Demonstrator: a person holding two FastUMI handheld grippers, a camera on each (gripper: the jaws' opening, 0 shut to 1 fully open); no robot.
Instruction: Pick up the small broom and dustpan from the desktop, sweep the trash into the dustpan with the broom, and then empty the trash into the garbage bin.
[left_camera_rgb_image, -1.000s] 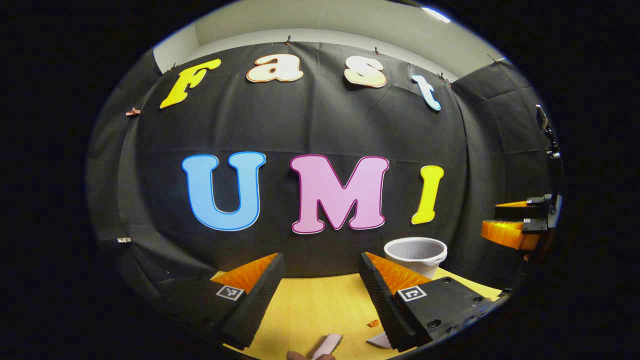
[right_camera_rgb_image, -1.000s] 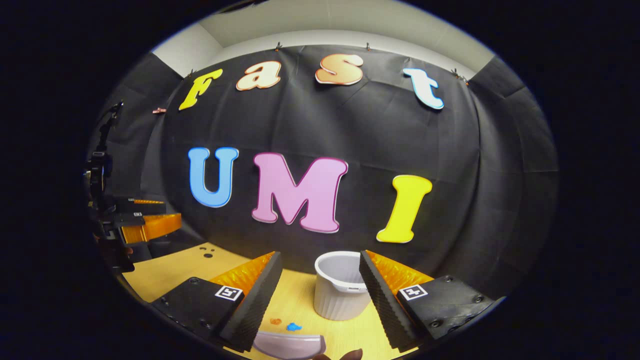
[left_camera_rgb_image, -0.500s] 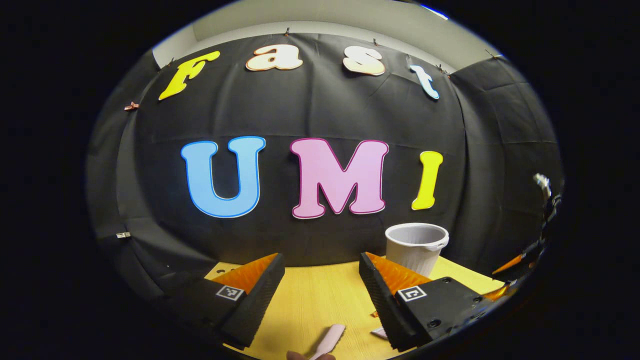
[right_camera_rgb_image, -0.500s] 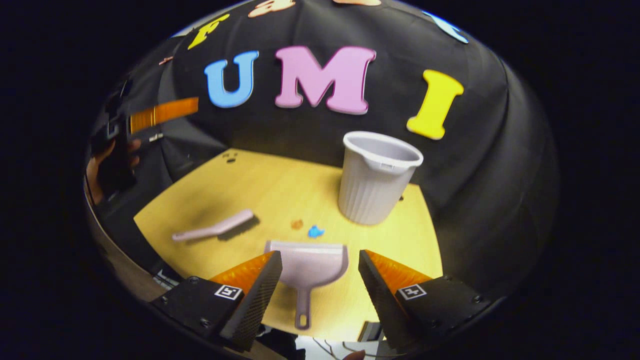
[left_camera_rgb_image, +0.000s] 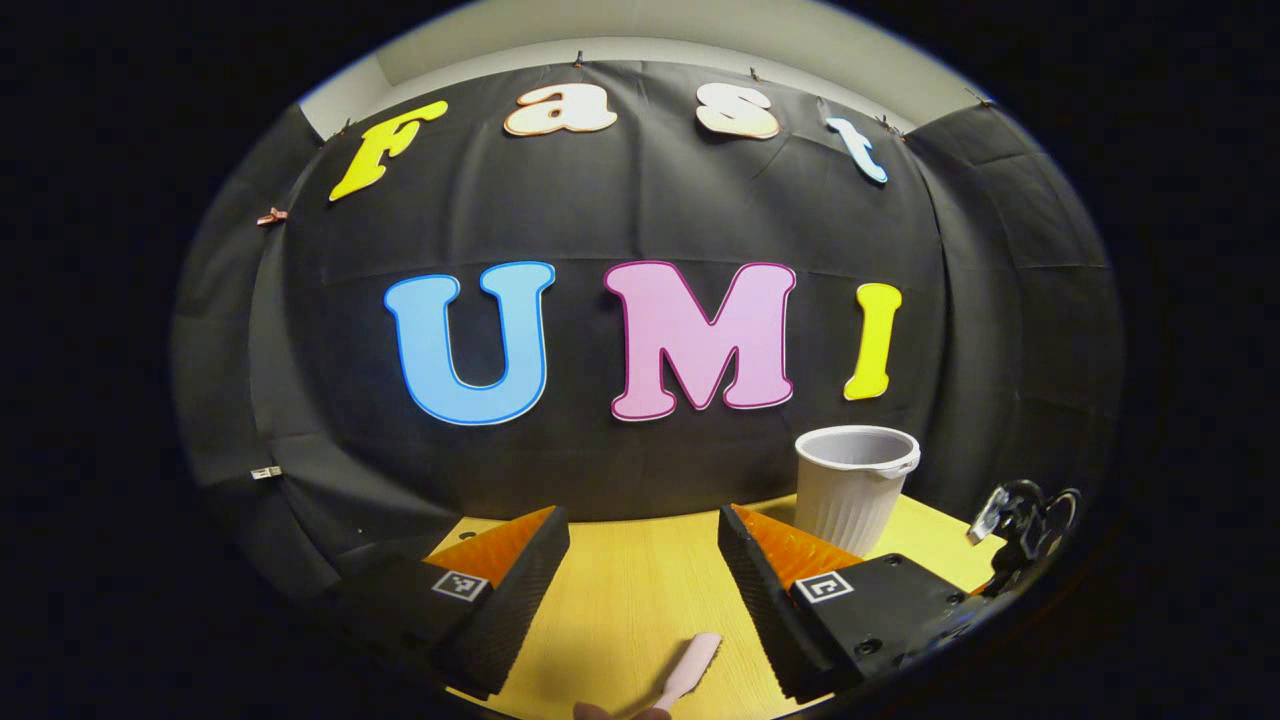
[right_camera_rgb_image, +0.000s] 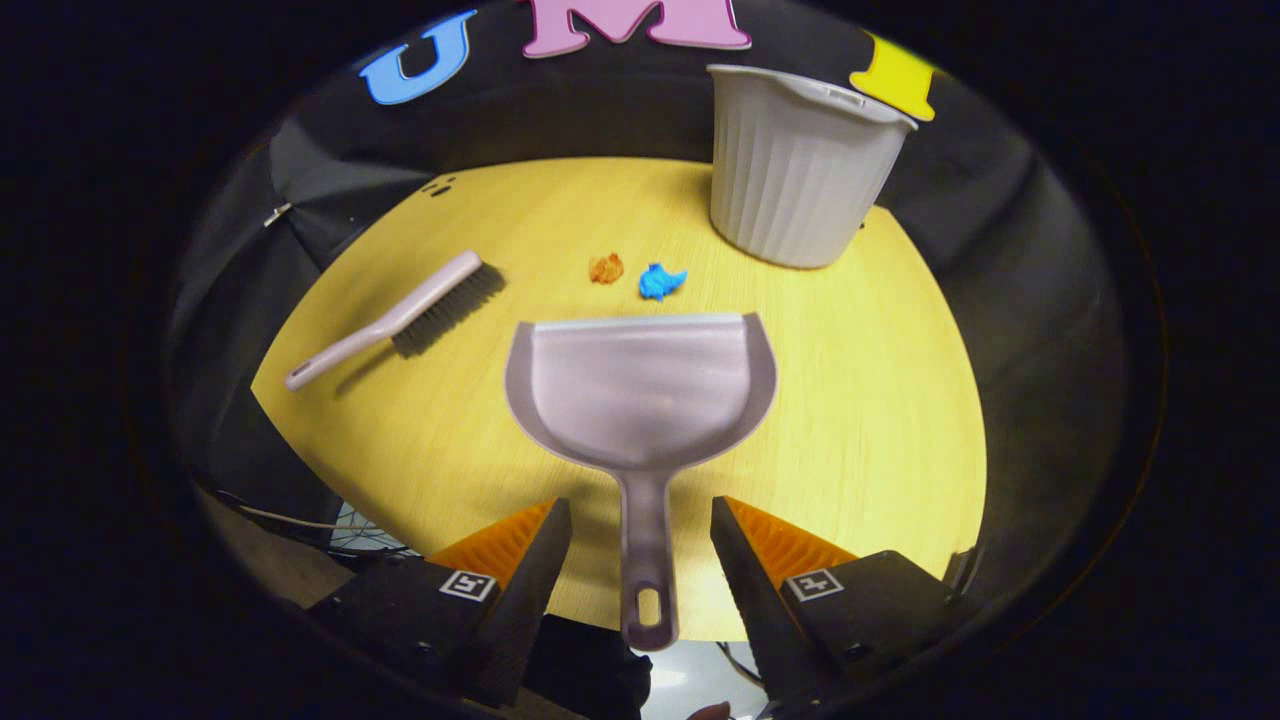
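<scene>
Dustpan handle now lined up between right tongs

Dustpan (right_camera_rgb_image: 640, 385) lies flat on the desk (right_camera_rgb_image: 880, 400), and serves as the landmark below. Its handle runs back from the pan toward the camera and sits in the gap of the right tongs (right_camera_rgb_image: 640, 560), which stand open on either side of it; neither finger appears to touch it yet.

Change over the last second: the right gripper view went from facing the booth wall, to a tilted look at the desk, to looking down over the dustpan. Judgement: the right side has finished its approach and is at the pre-grasp stage.

Layout relative to the dustpan:
- Orange scrap (right_camera_rgb_image: 606, 268) and blue scrap (right_camera_rgb_image: 661, 282) just beyond its front lip, close together, unswept.
- Broom (right_camera_rgb_image: 400, 318) to its left, lying apart from it, bristles on the end farther from the camera.
- Garbage bin (right_camera_rgb_image: 800, 165) beyond it and to the right, upright, past the scraps.

Left tongs (left_camera_rgb_image: 640, 590) open, holding nothing, low over the desk. The view has shifted only slightly. The broom's pale handle tip (left_camera_rgb_image: 692, 665) shows near the bottom edge, between the fingers but nearer the camera. Bin (left_camera_rgb_image: 855, 485) stands off to the right.

Next step calls for closing on the dustpan handle; broom pickup not yet begun.
</scene>
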